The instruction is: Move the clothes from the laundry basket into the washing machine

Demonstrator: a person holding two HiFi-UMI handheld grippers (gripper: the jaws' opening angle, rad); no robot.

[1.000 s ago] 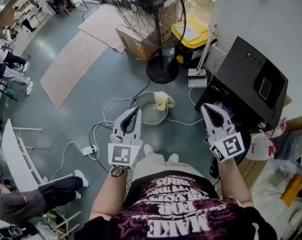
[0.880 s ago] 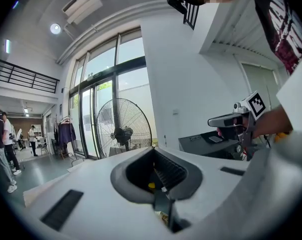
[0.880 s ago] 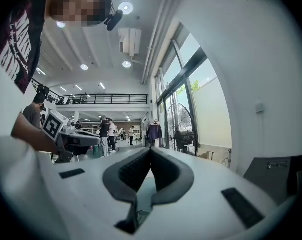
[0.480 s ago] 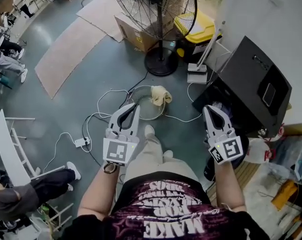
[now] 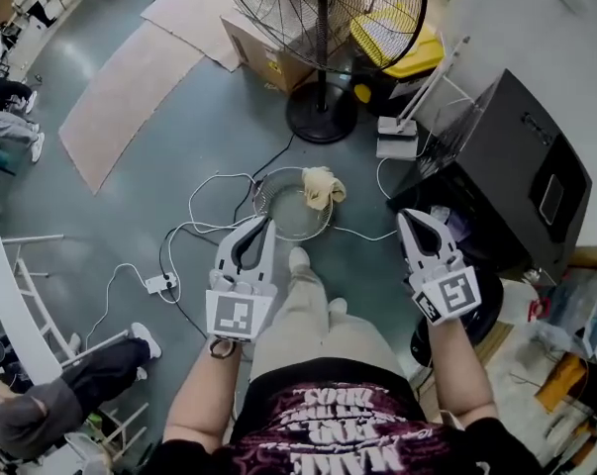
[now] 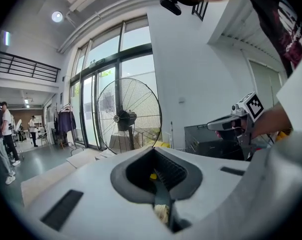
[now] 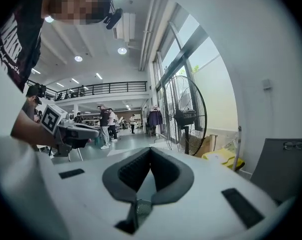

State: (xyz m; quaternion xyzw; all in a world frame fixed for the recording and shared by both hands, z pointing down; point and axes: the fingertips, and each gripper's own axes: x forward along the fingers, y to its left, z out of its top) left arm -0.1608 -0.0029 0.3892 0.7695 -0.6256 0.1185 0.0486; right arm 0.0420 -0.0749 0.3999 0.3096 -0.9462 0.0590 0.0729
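Observation:
A round wire laundry basket (image 5: 283, 216) stands on the grey floor with a pale yellow cloth (image 5: 320, 186) draped over its far right rim. The black washing machine (image 5: 511, 166) stands to the right, its dark opening beside my right gripper. My left gripper (image 5: 262, 223) is shut and empty, its tips just short of the basket's near rim. My right gripper (image 5: 410, 216) is also shut and empty, right of the basket. In the left gripper view, a bit of yellow cloth (image 6: 162, 214) shows beyond the closed jaws, and the right gripper (image 6: 236, 121) is in view.
A large standing fan (image 5: 323, 28) is behind the basket, with a cardboard box (image 5: 263, 57) and a yellow bin (image 5: 397, 43) beyond. White cables and a power strip (image 5: 161, 285) lie left of the basket. The person's feet (image 5: 298, 260) are near it. Seated people are at the left.
Both grippers have come down and forward together, staying shut. The basket now lies closer to the left gripper's tips.

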